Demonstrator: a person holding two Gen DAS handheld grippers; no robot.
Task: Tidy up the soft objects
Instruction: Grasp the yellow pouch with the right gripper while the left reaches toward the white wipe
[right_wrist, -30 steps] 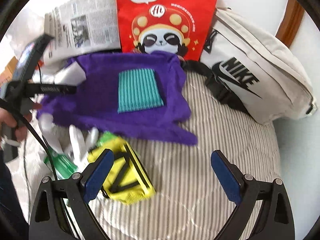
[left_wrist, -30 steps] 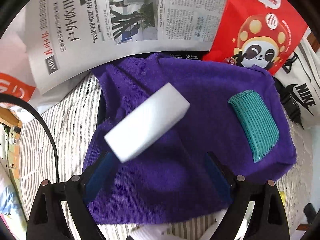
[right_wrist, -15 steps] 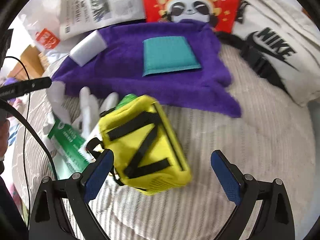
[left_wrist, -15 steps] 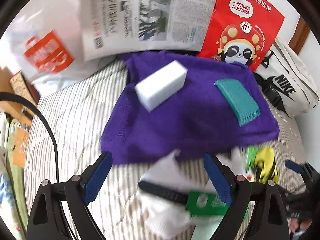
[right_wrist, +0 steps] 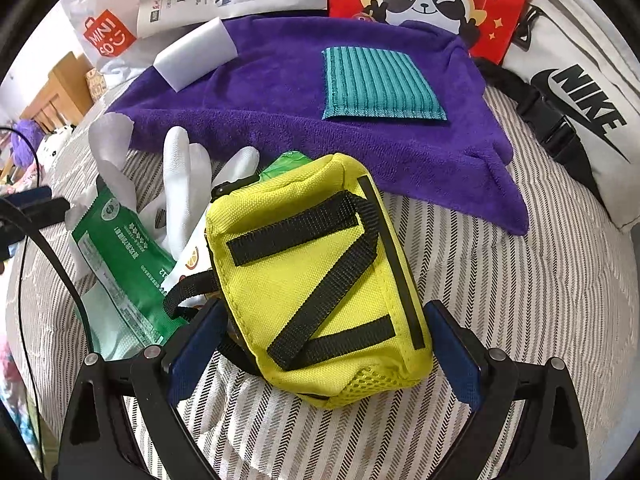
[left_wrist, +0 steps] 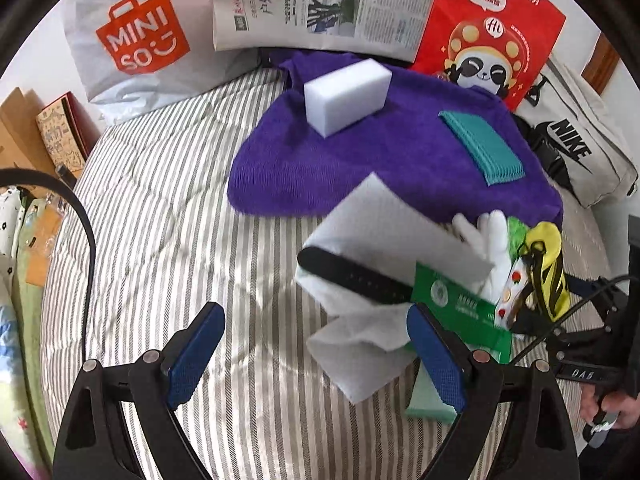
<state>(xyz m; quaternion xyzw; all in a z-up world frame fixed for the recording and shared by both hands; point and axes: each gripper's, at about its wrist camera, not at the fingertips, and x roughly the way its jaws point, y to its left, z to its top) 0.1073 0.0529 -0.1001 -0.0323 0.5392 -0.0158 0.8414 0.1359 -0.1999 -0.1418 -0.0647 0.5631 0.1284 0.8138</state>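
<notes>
Striped bedding fills the left wrist view. Our left gripper hangs wide and empty at the lower centre. A white cloth lies just ahead and to the right. A white sponge block sits on the purple towel, upper centre.

In the right wrist view, our right gripper stands wide around the near end of the yellow pouch; we cannot tell if the pads touch it. Its long axis runs up-left to lower-right. We judge the right nearer. A teal pad lies on the towel.
</notes>
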